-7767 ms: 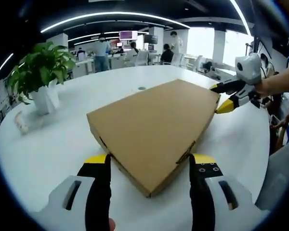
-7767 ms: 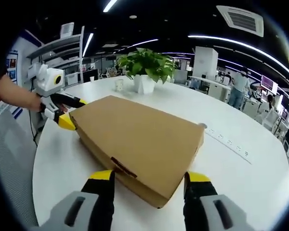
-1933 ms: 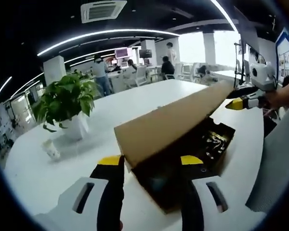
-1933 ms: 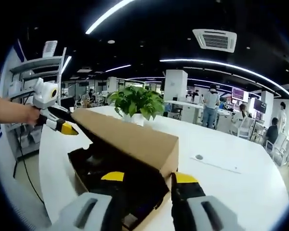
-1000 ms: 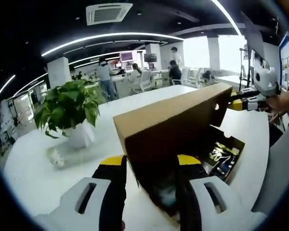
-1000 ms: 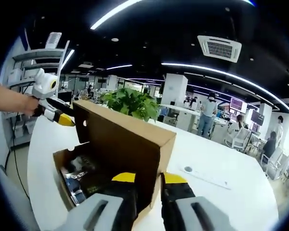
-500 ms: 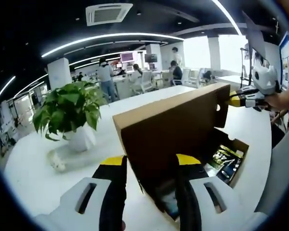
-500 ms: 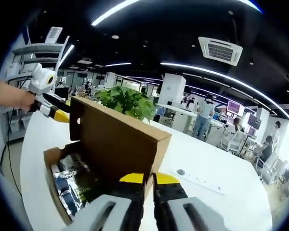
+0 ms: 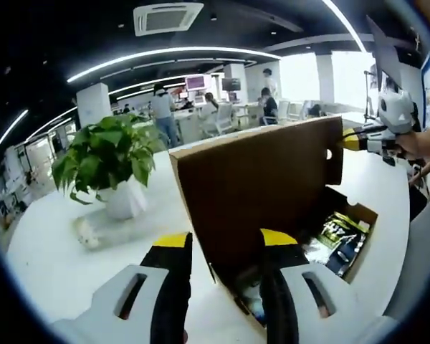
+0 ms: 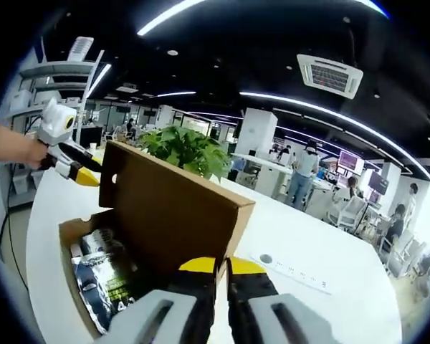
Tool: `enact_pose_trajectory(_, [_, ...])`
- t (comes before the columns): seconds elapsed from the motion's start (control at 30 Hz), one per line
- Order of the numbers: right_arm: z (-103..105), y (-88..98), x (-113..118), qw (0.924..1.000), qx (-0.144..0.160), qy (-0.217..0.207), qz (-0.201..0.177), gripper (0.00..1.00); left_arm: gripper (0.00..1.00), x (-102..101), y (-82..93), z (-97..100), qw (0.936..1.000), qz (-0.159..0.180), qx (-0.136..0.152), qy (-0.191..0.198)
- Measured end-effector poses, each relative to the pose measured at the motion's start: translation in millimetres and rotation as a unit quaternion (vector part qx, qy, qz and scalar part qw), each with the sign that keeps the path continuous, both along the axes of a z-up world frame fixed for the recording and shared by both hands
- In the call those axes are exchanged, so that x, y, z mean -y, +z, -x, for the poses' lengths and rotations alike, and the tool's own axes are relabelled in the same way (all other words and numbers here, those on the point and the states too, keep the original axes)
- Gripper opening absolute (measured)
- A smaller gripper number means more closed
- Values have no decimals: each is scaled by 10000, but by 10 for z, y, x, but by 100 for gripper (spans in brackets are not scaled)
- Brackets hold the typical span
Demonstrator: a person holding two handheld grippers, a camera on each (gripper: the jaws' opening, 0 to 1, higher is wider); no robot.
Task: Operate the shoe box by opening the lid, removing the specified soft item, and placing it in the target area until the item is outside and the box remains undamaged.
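The shoe box sits on the white bench, its lid raised upright. Both the left hand-held gripper and right hand-held gripper pinch the lid's corners. Dark packaged items lie inside; a potted plant stands at 10 o'clock.

The room was an open office under a dark ceiling crossed by curved light strips. A square air vent sat at about two o'clock in the right gripper view. A large white round table carried a potted green plant in a white pot. Beyond it stood white columns, desks, white chairs and several people. Bright windows glowed at one o'clock in the left gripper view, and shelving rose at ten o'clock in the right.
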State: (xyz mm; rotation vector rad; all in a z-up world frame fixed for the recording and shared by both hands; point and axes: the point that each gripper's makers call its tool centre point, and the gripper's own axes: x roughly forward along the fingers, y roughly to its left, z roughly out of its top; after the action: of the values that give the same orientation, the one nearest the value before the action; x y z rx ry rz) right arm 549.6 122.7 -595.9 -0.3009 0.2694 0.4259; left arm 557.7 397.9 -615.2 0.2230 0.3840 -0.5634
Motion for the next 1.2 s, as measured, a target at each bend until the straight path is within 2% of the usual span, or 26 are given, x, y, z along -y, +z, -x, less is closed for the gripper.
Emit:
enact_pose_trajectory(0.17, [-52, -3, 3, 10000, -8, 20, 41, 0, 36, -14, -119, -5, 10000, -31, -82, 35])
enact_pose_trajectory(0.27, [-88, -8, 7, 10000, -10, 2, 27, 0, 35, -62, -174, -37, 9998, 45, -63, 198])
enact_pose_trajectory(0.43, [-133, -11, 15, 10000, -36, -19, 44, 0, 34, -147, -322, -84, 9991, 87, -201, 368])
enact_pose_trajectory(0.77, [-228, -21, 30, 9998, -140, -84, -59, 0, 23, -254, -557, -109, 9969, 90, -482, 620])
enact_pose_trajectory(1.2, [-400, -71, 64, 9995, -259, -113, -102, 0, 12, -228, -635, -229, 9960, 64, -596, 657])
